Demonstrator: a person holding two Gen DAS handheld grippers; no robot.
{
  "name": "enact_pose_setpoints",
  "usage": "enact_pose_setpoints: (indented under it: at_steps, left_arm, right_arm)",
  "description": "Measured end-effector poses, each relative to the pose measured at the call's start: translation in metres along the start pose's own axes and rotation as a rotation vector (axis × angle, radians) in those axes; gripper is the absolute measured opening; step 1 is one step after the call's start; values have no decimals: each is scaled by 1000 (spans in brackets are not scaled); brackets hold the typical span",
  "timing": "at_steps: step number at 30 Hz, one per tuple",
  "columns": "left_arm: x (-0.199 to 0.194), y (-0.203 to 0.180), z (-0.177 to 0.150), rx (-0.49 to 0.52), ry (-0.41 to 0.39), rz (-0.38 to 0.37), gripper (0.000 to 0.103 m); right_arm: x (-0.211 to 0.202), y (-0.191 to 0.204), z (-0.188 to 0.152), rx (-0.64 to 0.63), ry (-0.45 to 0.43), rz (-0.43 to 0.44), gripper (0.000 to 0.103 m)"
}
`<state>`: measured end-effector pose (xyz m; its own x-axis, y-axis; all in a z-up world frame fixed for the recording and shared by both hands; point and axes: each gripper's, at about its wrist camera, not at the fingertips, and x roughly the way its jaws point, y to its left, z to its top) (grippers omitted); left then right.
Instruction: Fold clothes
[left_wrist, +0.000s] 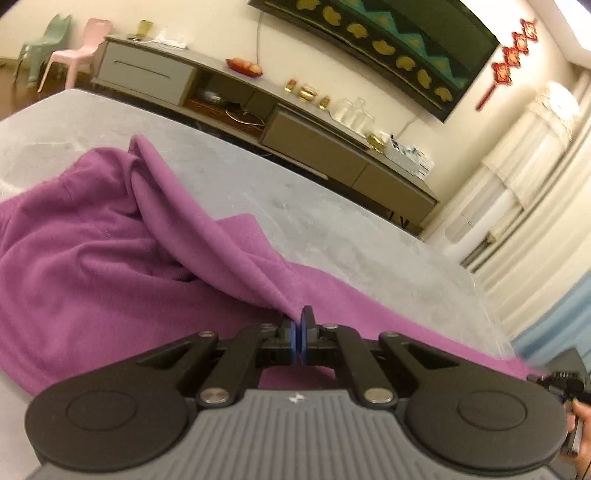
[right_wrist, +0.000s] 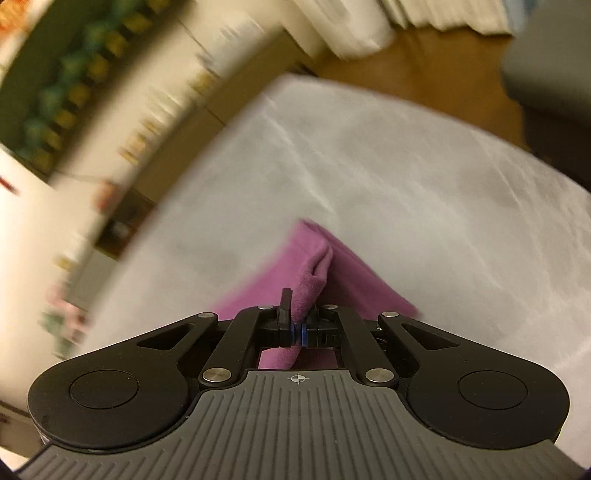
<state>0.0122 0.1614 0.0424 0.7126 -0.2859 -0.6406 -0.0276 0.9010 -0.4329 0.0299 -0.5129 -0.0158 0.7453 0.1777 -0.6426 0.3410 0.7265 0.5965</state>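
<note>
A purple fleece garment (left_wrist: 110, 251) lies spread and rumpled over a grey padded surface (left_wrist: 332, 206). My left gripper (left_wrist: 302, 325) is shut on a lifted fold of it, and the cloth runs up from the pads in a taut ridge toward the far left. In the right wrist view, my right gripper (right_wrist: 297, 317) is shut on another bunched edge of the purple garment (right_wrist: 314, 266), whose end lies flat just ahead on the grey surface (right_wrist: 406, 184). The right gripper and a hand show at the left wrist view's lower right edge (left_wrist: 569, 391).
A long low cabinet (left_wrist: 314, 147) with glass jars, a fruit dish and boxes runs along the far wall under a dark framed panel (left_wrist: 388, 44). Pink and green plastic chairs (left_wrist: 74, 51) stand at far left. Curtains (left_wrist: 524, 184) hang right. The right wrist view is motion-blurred.
</note>
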Motion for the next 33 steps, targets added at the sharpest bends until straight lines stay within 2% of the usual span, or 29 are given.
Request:
enact_pose_setpoints:
  at_steps: [3, 4, 9, 12, 13, 14, 16, 18, 19, 21, 23, 26, 27, 28, 29, 30, 31, 33]
  left_arm:
    - [32, 11, -14, 4, 159, 77, 3]
    - [38, 13, -18, 7, 181, 97, 3]
    - [39, 21, -20, -14, 159, 134, 10]
    - [28, 32, -18, -42, 113, 149, 29]
    - [22, 37, -16, -55, 97, 141, 36]
    - [15, 42, -14, -76, 85, 114, 37]
    - [-3, 62, -8, -138, 43, 66, 40]
    - [-23, 84, -2, -202, -21, 54, 45]
    - [-28, 94, 0, -227, -43, 58, 46]
    - [-32, 116, 9, -269, -51, 92, 46]
    - [-24, 138, 23, -272, -40, 149, 45]
    - [-16, 177, 32, -311, -34, 224, 44]
    - [-15, 193, 31, -344, -33, 245, 30]
    - [-15, 205, 31, -375, -33, 257, 23]
    - [-18, 211, 32, -401, -33, 254, 20]
    - [-21, 217, 31, -422, -36, 267, 10]
    - [-25, 222, 30, -447, -44, 284, 4]
    - [-33, 233, 23, -537, -60, 269, 4]
  right_arm:
    - [18, -13, -5, 22, 87, -136, 0]
    - [22, -14, -7, 17, 105, -163, 0]
    - [24, -2, -13, -44, 84, -213, 0]
    - [25, 11, -17, -100, 69, -265, 0]
    - [27, 16, -18, -128, 58, -294, 7]
    - [28, 22, -18, -161, 39, -335, 15]
    - [13, 41, -22, -250, -54, -412, 47]
    - [-5, 62, -29, -345, -158, -449, 47]
    - [-13, 73, -35, -401, -204, -423, 47]
    - [-18, 92, -49, -495, -202, -315, 47]
    - [-8, 104, -62, -540, -103, -207, 43]
    - [15, 113, -74, -535, 45, -154, 42]
    - [22, 114, -76, -532, 78, -150, 42]
    - [28, 114, -78, -531, 101, -160, 42]
    - [32, 111, -78, -531, 113, -187, 42]
    - [36, 108, -77, -532, 116, -224, 40]
    - [40, 104, -76, -533, 120, -262, 34]
    - [42, 99, -71, -525, 105, -321, 31]
